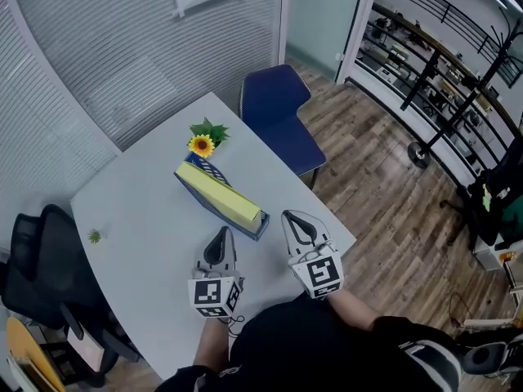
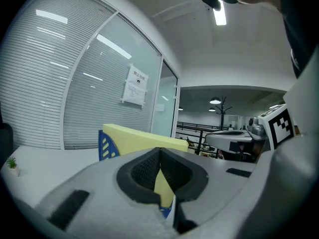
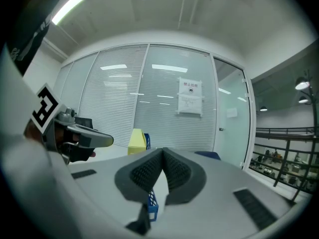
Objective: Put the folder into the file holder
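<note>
Both sets of jaws are seen shut tip to tip, nothing caught in either. The left gripper (image 1: 221,233) is held low in the middle of the head view. In the left gripper view its pads (image 2: 144,171) are closed to a point. A sliver of yellow is visible through the gap under the tips, but that's just stuff further back, not a grip. Same deal for the right gripper (image 1: 294,217), found just to the right of it: the pads (image 3: 145,171) are pressed together, and a bit of blue mesh is glimpsed beyond them.

The folder (image 1: 219,191), pale yellow, is already sat inside the blue file holder (image 1: 217,171). The holder is laid diagonally on the white table (image 1: 139,211), right in the centre of the head view. Both grippers are pointed at its nearer end and parked close to it, with no contact seen.

A sunflower (image 1: 202,145) is placed just beyond the holder's far end. A blue chair (image 1: 276,109) is tucked against the table edge toward the upper middle of the frame.
</note>
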A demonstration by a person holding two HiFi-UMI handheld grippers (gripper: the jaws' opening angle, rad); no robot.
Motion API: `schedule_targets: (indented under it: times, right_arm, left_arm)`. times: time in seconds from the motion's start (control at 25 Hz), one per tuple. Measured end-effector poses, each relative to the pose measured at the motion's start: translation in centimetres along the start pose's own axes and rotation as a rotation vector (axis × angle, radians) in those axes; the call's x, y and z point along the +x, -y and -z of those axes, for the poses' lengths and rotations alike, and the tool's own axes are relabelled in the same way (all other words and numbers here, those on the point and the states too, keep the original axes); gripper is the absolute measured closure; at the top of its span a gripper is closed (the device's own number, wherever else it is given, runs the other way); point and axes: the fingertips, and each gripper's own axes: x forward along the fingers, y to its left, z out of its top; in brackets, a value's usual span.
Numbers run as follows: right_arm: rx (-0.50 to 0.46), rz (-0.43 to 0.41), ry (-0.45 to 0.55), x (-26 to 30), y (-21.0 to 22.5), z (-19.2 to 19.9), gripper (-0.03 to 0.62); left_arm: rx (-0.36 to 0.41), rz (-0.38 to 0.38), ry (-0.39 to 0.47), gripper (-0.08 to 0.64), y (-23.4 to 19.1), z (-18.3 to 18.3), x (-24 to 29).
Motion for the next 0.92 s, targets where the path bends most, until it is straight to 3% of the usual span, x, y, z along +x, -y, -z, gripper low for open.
schedule_targets:
  times: [0.92]
  right_arm:
    - [0.012, 0.003, -0.019, -0.2, 0.4, 1.4, 0.589]
  left_arm:
    - [-0.010, 0.010, -0.026, 0.560, -0.1, 1.1, 0.8]
